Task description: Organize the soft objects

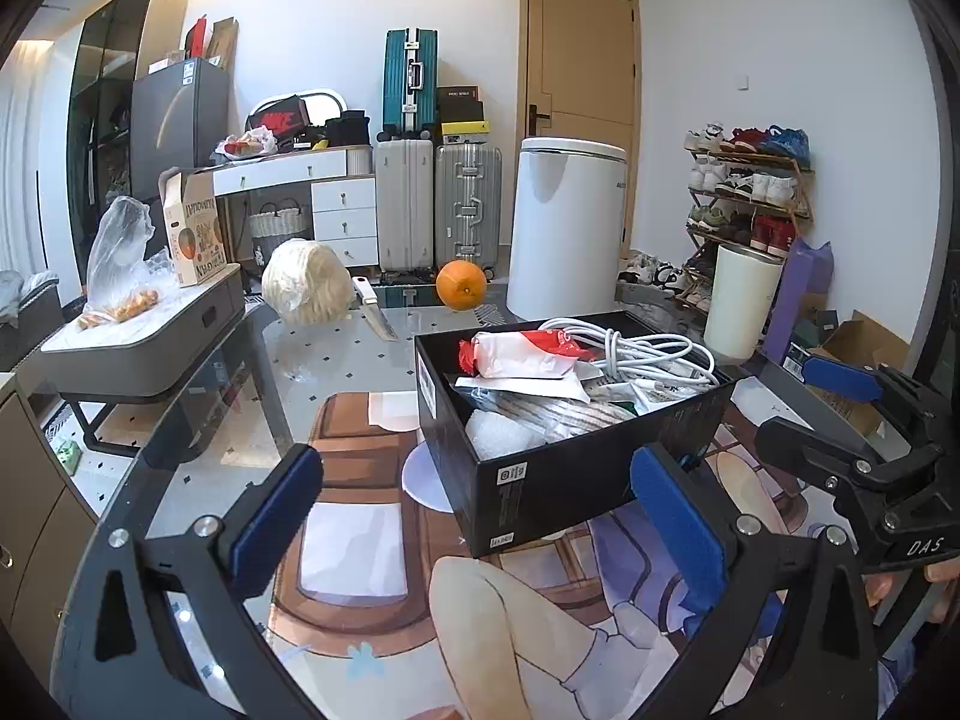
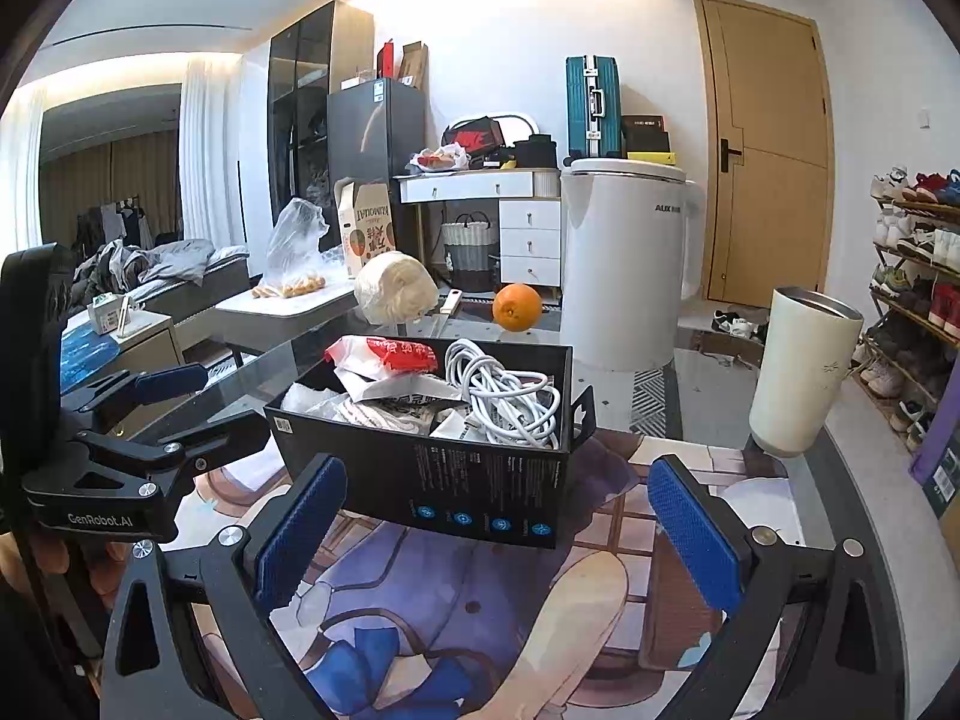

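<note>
A black cardboard box (image 1: 540,492) (image 2: 480,474) stands on the glass table. It holds a red-and-white soft packet (image 1: 528,351) (image 2: 384,360), a coiled white cable (image 1: 648,354) (image 2: 510,402), bubble wrap (image 1: 501,435) and papers. My left gripper (image 1: 480,516) is open just in front of the box's near corner, empty. My right gripper (image 2: 498,531) is open too, facing the box's long side with nothing between its pads. Each gripper shows in the other's view: the right gripper (image 1: 786,396) beside the box's right end, the left gripper (image 2: 231,399) at its left end.
Behind the box lie a plastic-wrapped cabbage (image 1: 306,291), a knife (image 1: 375,312) and an orange (image 1: 461,283). A white tumbler (image 2: 801,372) stands at the right. A printed mat (image 1: 372,480) covers the near table. A white appliance (image 1: 564,234) stands beyond the table.
</note>
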A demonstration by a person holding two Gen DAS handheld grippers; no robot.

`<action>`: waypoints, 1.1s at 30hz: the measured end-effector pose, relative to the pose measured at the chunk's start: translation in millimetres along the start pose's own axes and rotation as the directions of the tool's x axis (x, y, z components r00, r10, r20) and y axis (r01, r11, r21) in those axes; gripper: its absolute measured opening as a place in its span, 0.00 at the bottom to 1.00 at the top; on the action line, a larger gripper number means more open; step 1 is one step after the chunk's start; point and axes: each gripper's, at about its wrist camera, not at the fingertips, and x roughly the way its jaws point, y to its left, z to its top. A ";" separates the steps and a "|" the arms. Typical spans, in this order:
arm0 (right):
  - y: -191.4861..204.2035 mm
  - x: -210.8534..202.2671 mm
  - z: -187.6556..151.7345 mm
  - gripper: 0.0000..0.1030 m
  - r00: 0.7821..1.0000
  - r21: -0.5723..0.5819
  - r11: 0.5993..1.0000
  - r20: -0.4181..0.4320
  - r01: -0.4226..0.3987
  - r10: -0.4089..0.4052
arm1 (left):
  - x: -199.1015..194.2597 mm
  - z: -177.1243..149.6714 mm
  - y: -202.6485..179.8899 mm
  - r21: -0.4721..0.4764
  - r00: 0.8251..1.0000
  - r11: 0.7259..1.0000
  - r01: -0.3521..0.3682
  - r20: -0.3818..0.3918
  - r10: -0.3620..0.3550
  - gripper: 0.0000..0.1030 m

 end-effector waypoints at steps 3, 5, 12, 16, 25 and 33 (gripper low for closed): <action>0.5 -0.5 -0.2 0.99 1.000 0.002 1.000 0.005 0.014 -0.014 | -0.7 -0.2 0.8 -0.006 1.000 1.000 -0.001 0.004 0.001 1.00; 1.7 -1.9 -0.9 0.99 1.000 -0.001 1.000 0.010 0.029 -0.029 | -0.5 -0.2 1.0 -0.007 1.000 1.000 -0.005 0.004 0.005 1.00; 0.9 -6.8 -2.4 0.99 0.998 0.001 0.999 0.035 0.045 -0.045 | -1.6 -0.2 1.2 -0.011 1.000 1.000 -0.016 0.012 0.016 1.00; 0.1 -9.3 -3.1 0.99 0.997 0.006 0.998 0.049 0.055 -0.055 | -1.8 -0.1 2.4 -0.019 1.000 1.000 -0.015 0.014 0.016 1.00; 1.0 -10.7 -4.5 0.99 0.997 0.007 0.998 0.054 0.058 -0.058 | -5.8 -1.3 1.5 -0.019 0.999 1.000 -0.020 0.034 0.021 1.00; 1.3 -10.9 -4.6 0.99 0.997 0.006 0.998 0.055 0.057 -0.058 | -6.0 -1.5 1.4 -0.021 0.999 1.000 -0.020 0.036 0.021 1.00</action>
